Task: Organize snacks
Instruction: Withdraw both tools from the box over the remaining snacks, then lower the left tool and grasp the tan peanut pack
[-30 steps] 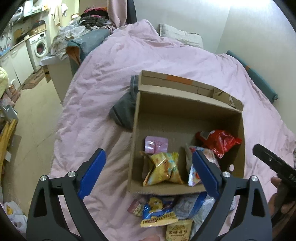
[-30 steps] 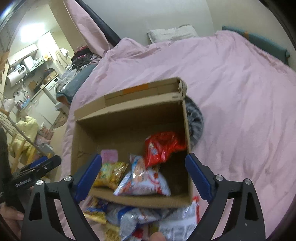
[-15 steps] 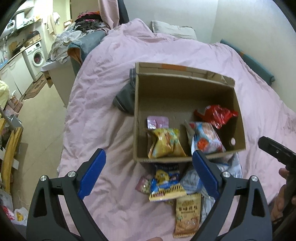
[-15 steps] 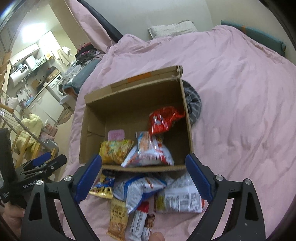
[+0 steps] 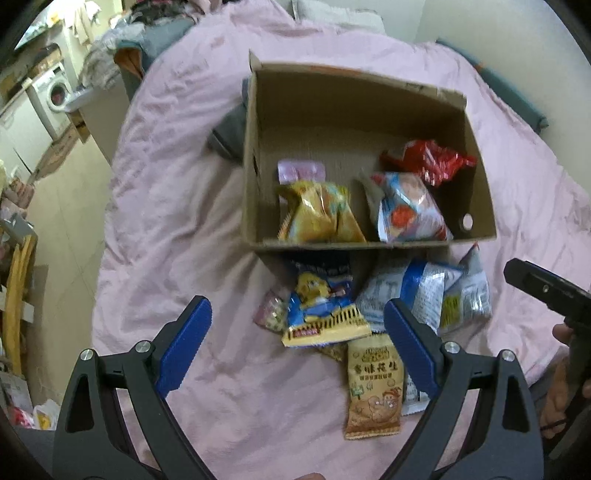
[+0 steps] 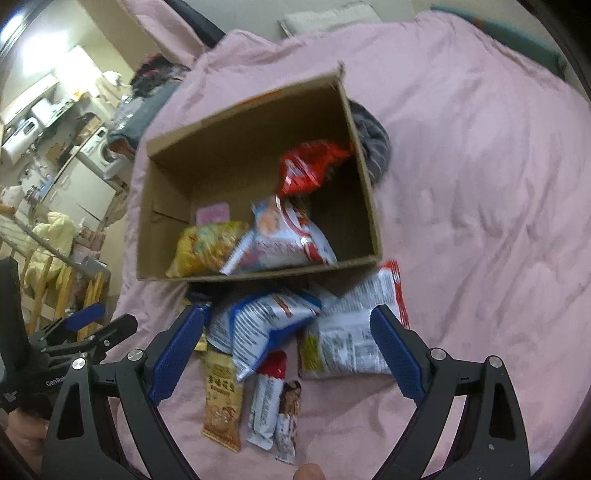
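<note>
An open cardboard box (image 5: 255,155) (image 6: 369,206) lies on a pink bed. Inside it are a yellow bag (image 5: 317,214) (image 6: 203,247), a white-and-red bag (image 5: 410,210) (image 6: 280,236), a red bag (image 5: 428,158) (image 6: 306,166) and a small pink packet (image 5: 301,171) (image 6: 212,214). Loose snacks lie in front of the box: a blue-and-yellow bag (image 5: 321,306), a tan peanut pack (image 5: 373,387) (image 6: 221,398), a blue-and-white bag (image 6: 266,325), a silver-and-red bag (image 6: 351,332) and two bars (image 6: 273,398). My left gripper (image 5: 295,347) is open and empty above them. My right gripper (image 6: 288,354) is open and empty too.
A grey garment (image 5: 229,129) (image 6: 373,144) lies behind the box. The pink duvet (image 5: 177,206) covers the bed. The floor, a washing machine (image 5: 55,92) and cluttered furniture are on the left. A pillow (image 6: 328,18) lies at the head of the bed.
Both grippers have drawn back and up from the box, so the loose snacks in front of it have come into view. Both stay open and empty.
</note>
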Available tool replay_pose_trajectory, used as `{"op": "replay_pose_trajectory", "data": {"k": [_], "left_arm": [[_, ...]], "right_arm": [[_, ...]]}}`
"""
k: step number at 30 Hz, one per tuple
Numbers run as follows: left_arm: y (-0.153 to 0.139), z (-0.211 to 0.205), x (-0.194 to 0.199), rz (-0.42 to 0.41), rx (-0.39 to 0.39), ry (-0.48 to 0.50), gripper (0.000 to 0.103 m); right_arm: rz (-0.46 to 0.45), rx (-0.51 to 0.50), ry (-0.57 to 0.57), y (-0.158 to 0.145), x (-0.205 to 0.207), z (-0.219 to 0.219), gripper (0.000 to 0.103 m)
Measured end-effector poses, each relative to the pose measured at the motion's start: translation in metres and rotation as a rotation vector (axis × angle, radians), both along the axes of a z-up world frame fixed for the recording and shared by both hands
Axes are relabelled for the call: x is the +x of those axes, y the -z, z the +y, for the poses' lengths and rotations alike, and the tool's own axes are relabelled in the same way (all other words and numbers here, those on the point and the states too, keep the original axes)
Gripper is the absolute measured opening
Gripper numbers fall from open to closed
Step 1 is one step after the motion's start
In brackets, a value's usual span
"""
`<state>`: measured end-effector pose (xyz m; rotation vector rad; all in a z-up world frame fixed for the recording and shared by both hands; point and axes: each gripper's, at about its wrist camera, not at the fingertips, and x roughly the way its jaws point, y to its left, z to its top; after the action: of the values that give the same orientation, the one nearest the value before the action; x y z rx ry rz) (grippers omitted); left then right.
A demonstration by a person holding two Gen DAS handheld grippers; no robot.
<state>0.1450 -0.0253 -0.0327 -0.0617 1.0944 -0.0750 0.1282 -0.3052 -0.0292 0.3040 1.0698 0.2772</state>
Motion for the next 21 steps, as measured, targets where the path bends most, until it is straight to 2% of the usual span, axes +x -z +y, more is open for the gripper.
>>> {"op": "replay_pose_trajectory", "data": {"k": [4,6,9,13,19,21], "left_arm": [[0.015,-0.013,-0.002,0.07,-0.01,0.046,0.093],[0.025,-0.018,-0.003,0.119,-0.037,0.067,0.092],[0.045,-0.021,-0.004,0.205,-0.091,0.044,0.092],[0.077,-0.034,-0.01,0.329,-0.143,0.048,0.083],[0.099,-0.057,-0.016,0.391,-0.139,0.081,0.079],[0.103,-0.06,-0.019,0.38,-0.118,0.075,0.071]], "right_arm": [[0.02,0.009,0.031,0.004,0.001,-0.01,0.094],[0.03,0.007,0.04,0.006,0.0,-0.013,0.094],[0.044,-0.002,0.046,0.01,0.0,-0.017,0.094],[0.052,-0.021,0.046,0.013,-0.003,-0.023,0.094],[0.069,-0.032,0.051,0.017,-0.009,-0.034,0.094],[0.072,-0.036,0.051,0.018,-0.01,-0.036,0.094]]}}
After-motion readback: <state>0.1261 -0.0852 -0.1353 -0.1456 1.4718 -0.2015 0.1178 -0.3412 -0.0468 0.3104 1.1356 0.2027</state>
